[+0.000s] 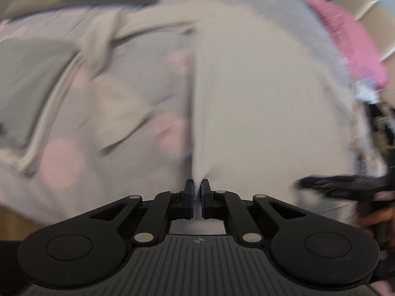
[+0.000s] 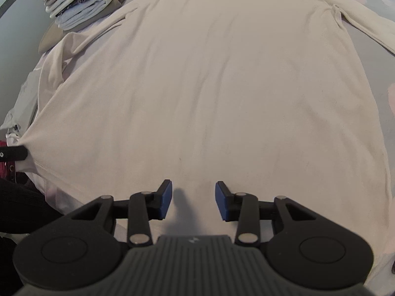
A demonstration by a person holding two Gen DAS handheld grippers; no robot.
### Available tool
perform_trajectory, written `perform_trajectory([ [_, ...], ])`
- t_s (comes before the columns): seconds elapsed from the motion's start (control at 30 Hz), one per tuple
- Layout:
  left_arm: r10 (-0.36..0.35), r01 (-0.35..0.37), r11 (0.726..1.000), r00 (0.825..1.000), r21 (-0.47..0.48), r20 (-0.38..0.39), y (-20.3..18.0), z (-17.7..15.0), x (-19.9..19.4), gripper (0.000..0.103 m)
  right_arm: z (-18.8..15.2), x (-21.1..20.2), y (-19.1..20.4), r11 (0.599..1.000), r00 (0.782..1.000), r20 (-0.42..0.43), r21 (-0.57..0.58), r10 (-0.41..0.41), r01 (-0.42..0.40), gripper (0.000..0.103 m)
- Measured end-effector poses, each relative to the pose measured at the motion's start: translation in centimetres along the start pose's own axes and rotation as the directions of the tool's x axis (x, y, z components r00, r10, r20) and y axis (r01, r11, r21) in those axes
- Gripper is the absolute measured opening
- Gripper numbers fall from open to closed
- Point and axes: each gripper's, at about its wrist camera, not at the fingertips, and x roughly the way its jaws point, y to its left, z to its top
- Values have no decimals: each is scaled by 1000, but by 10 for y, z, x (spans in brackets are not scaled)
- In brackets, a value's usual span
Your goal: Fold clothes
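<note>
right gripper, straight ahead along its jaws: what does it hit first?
Most likely the cream shirt spread flat under it. The right gripper angles down with its jaws apart and nothing between them, its shadow falling on the fabric just ahead. How close, the picture cannot settle.

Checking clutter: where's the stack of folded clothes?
Right wrist view, top left: the stack of folded clothes sits on the bed beyond the cream shirt's left sleeve.

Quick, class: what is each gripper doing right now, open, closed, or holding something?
Left gripper: closed, pinching the edge of the cream shirt.
Right gripper: open above the shirt, holding nothing.
</note>
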Motion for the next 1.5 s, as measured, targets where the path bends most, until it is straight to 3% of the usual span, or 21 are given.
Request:
perform_trajectory([
  [0.07, 43, -45, 999, 997, -19, -67, 15, 2, 18, 3, -1, 0, -1, 1000, 1000, -4, -6, -6, 6, 42],
  [0.17, 93, -88, 995, 985, 44, -144, 13, 6, 47, 3, -2, 0, -5, 1000, 1000, -9, -12, -4, 4, 42],
  [0.27, 152, -127, 981, 972, 145, -180, -1, 12, 65, 3, -4, -4, -6, 999, 1000, -9, -34, -7, 7, 42],
  [0.4, 186, -144, 970, 958, 196, -218, -10, 24, 84, 3, 2, -22, -14, 995, 999, -30, -103, -14, 11, 42],
  [0.67, 202, -154, 958, 961, 241, -188, -18, 24, 86, 3, 10, -82, -83, 976, 980, -68, -125, -185, 176, 41],
  [0.8, 206, -158, 954, 963, 257, -174, -20, 23, 84, 3, 6, -93, -117, 978, 974, -97, -34, -206, 204, 41],
  [0.97, 211, -162, 950, 963, 268, -167, -22, 24, 83, 3, -1, -79, -131, 974, 962, -152, -23, -226, 225, 35],
  [1.13, 210, -163, 948, 966, 273, -153, -24, 26, 85, 3, -8, -57, -147, 973, 955, -200, 27, -220, 230, 34],
  [1.23, 207, -163, 947, 968, 277, -139, -24, 25, 81, 4, -13, -50, -148, 975, 955, -218, 48, -201, 216, 25],
  [1.27, 199, -156, 948, 971, 278, -131, -25, 25, 77, 3, -15, -50, -146, 975, 955, -219, 45, -201, 216, 14],
  [1.3, 183, -142, 949, 975, 281, -123, -25, 26, 70, 3, -15, -54, -143, 975, 956, -209, 31, -207, 218, 7],
  [1.5, 15, -2, 971, 998, 237, -55, -19, 37, -1, 3, -5, -104, -128, 973, 959, -165, -28, -232, 231, 7],
])
